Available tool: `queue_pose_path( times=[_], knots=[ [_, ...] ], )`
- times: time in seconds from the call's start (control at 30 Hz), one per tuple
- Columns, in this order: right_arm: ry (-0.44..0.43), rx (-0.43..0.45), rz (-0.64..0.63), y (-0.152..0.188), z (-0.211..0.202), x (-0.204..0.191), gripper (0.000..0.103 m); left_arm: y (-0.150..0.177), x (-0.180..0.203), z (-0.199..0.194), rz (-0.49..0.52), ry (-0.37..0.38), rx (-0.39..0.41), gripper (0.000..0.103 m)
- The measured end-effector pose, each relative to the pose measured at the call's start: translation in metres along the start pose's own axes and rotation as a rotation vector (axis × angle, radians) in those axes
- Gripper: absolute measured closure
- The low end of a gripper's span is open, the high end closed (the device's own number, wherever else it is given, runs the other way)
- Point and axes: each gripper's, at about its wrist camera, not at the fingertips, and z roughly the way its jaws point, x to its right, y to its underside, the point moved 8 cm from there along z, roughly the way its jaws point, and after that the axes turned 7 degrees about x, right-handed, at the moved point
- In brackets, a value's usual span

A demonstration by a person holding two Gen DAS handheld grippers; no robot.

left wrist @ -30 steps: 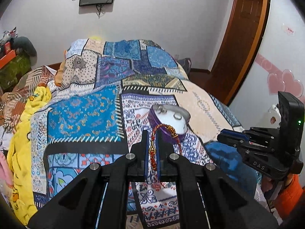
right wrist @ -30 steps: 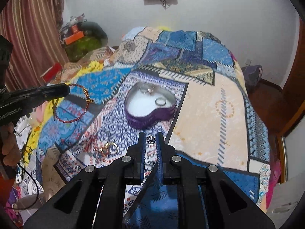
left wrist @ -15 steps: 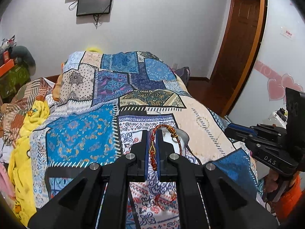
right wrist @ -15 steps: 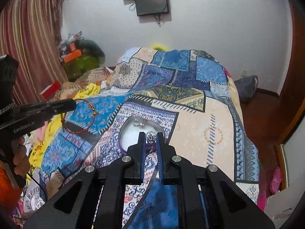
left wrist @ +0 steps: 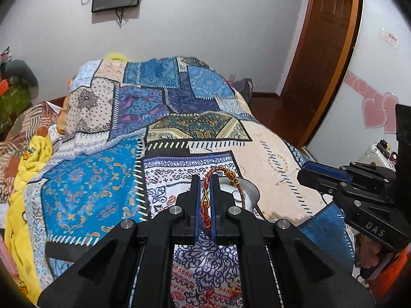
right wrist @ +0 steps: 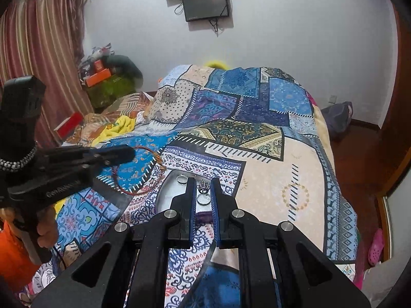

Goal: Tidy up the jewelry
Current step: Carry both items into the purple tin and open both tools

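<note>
My left gripper [left wrist: 204, 179] is shut on a red and gold braided bracelet [left wrist: 223, 179], held above the bed. It also shows in the right wrist view [right wrist: 123, 154] with the bracelet [right wrist: 138, 172] hanging from it. My right gripper [right wrist: 203, 183] is shut on a small silver crown ring [right wrist: 203, 188]; it shows at the right of the left wrist view [left wrist: 308, 170]. Under both lies the heart-shaped purple jewelry tin [right wrist: 167, 192] with a white lining, holding two silver rings [right wrist: 181, 179]. The tin [left wrist: 248, 192] is mostly hidden behind my left fingers.
A patchwork quilt [left wrist: 179, 128] covers the bed. A yellow blanket [left wrist: 23, 179] lies along its left side. A wooden door [left wrist: 323, 51] stands at the right. Curtains [right wrist: 38, 64] and clutter are on the left. A screen [right wrist: 205, 2] hangs on the wall.
Both grippers have risen and tilted up over the tin, which now sits lower and partly behind the fingers. Each still holds its piece. The loose jewelry on the quilt has dropped from view.
</note>
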Motion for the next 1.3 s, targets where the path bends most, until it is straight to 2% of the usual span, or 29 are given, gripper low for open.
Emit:
queue_pose_path(
  times=[0.27,0.67,0.93,1.3],
  knots=[
    [-0.059,-0.038,-0.008,0.003,0.017,-0.009,0.093,0.012,0.001,0.031,-0.001,0.018,-0.066,0.098],
    [-0.074,-0.142,-0.077,0.027,0.051,-0.022,0.093,0.023,0.003,0.057,-0.009,0.056,-0.138,0.098],
    [-0.071,-0.210,-0.080,0.044,0.063,-0.023,0.093,0.023,0.004,0.056,0.001,0.070,-0.131,0.098],
    [-0.052,-0.223,-0.101,0.046,0.064,-0.025,0.093,0.020,-0.001,0.046,0.019,0.038,-0.114,0.098]
  ],
)
